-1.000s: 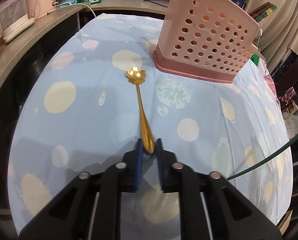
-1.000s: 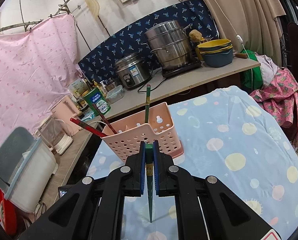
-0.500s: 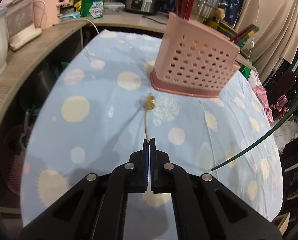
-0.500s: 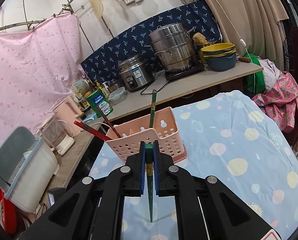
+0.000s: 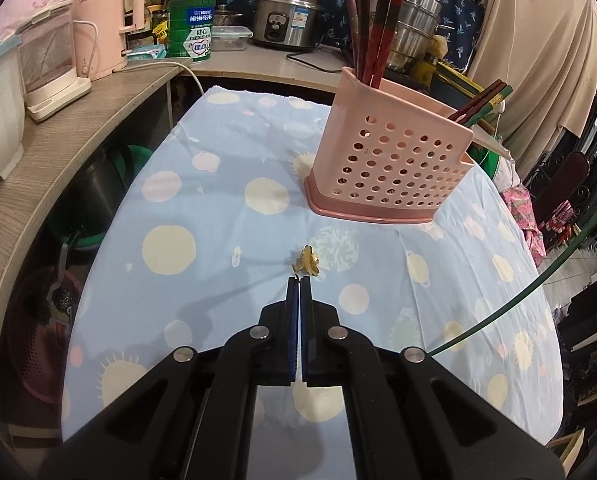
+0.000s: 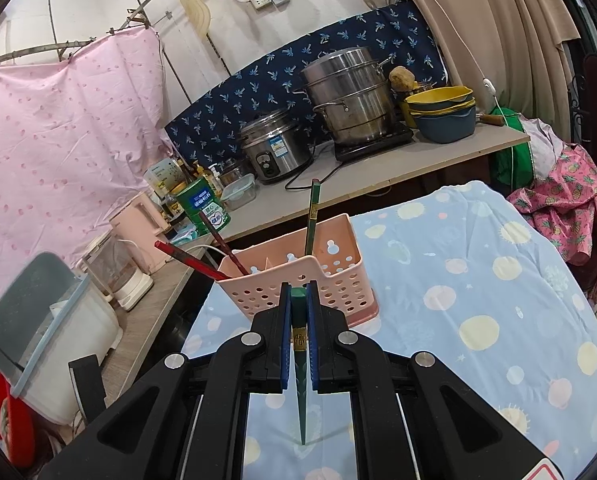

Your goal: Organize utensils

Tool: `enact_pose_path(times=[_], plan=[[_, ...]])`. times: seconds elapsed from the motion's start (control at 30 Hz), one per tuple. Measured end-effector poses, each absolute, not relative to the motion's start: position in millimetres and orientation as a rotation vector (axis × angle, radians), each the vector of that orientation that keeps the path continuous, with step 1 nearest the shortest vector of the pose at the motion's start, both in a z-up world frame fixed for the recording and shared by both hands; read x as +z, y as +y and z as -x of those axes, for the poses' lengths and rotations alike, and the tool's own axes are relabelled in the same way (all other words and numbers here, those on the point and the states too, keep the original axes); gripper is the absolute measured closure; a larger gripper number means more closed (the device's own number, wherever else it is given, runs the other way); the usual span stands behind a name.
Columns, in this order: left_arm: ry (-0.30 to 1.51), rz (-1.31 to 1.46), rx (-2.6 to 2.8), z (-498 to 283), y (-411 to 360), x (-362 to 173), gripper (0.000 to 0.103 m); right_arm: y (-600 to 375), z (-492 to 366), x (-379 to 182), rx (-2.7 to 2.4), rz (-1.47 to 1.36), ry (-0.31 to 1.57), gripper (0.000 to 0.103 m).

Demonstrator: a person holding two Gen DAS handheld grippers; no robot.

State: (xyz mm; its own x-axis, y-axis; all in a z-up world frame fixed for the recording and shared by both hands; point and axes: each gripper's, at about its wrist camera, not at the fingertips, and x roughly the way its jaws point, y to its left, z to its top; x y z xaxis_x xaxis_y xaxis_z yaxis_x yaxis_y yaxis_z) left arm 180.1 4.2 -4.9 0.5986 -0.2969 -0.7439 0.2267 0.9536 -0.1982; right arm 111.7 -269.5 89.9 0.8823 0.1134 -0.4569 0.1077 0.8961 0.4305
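My left gripper (image 5: 299, 280) is shut on the handle of a gold spoon (image 5: 307, 264). The spoon's flower-shaped head pokes out just past the fingertips, above the blue dotted tablecloth (image 5: 202, 240). Beyond it stands the pink perforated utensil holder (image 5: 390, 168) with red chopsticks (image 5: 378, 28) upright inside. My right gripper (image 6: 298, 300) is shut on a green chopstick (image 6: 301, 392), whose thin tip hangs down over the cloth. The same holder (image 6: 330, 276) sits right behind it, holding another green chopstick (image 6: 311, 216) and red chopsticks (image 6: 186, 256).
A wooden counter (image 5: 78, 128) runs along the table's left and far sides. It carries a pink kettle (image 5: 110, 28), a green tin (image 5: 190, 32), a rice cooker (image 6: 274, 148) and a steel steamer pot (image 6: 350, 96). Clothes (image 6: 578, 200) lie by the table's right edge.
The left gripper has closed on the spoon's handle and lifted the spoon off the cloth, so it now shows end-on. The right gripper has kept still with its chopstick.
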Motion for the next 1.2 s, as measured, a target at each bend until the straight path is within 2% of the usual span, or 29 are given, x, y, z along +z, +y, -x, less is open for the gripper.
enact_pose_path(times=[0.87, 0.9, 0.93, 1.0, 1.03, 1.2], plan=[[0.987, 0.115, -0.271, -199, 15, -49, 0.101, -269, -116, 80, 0.002, -0.471, 0.514, 0.096], [0.988, 0.117, -0.273, -199, 15, -50, 0.100, -269, -116, 80, 0.002, -0.471, 0.514, 0.096], [0.989, 0.119, -0.275, -199, 15, -51, 0.094, -269, -116, 80, 0.002, -0.471, 0.515, 0.096], [0.986, 0.120, -0.270, -200, 15, -52, 0.076, -270, -118, 80, 0.003, -0.472, 0.517, 0.096], [0.982, 0.120, -0.269, -199, 15, -53, 0.072, -270, -118, 79, 0.002, -0.471, 0.517, 0.096], [1.004, 0.126, -0.248, -206, 18, -64, 0.070, -269, -119, 79, 0.003, -0.472, 0.517, 0.096]])
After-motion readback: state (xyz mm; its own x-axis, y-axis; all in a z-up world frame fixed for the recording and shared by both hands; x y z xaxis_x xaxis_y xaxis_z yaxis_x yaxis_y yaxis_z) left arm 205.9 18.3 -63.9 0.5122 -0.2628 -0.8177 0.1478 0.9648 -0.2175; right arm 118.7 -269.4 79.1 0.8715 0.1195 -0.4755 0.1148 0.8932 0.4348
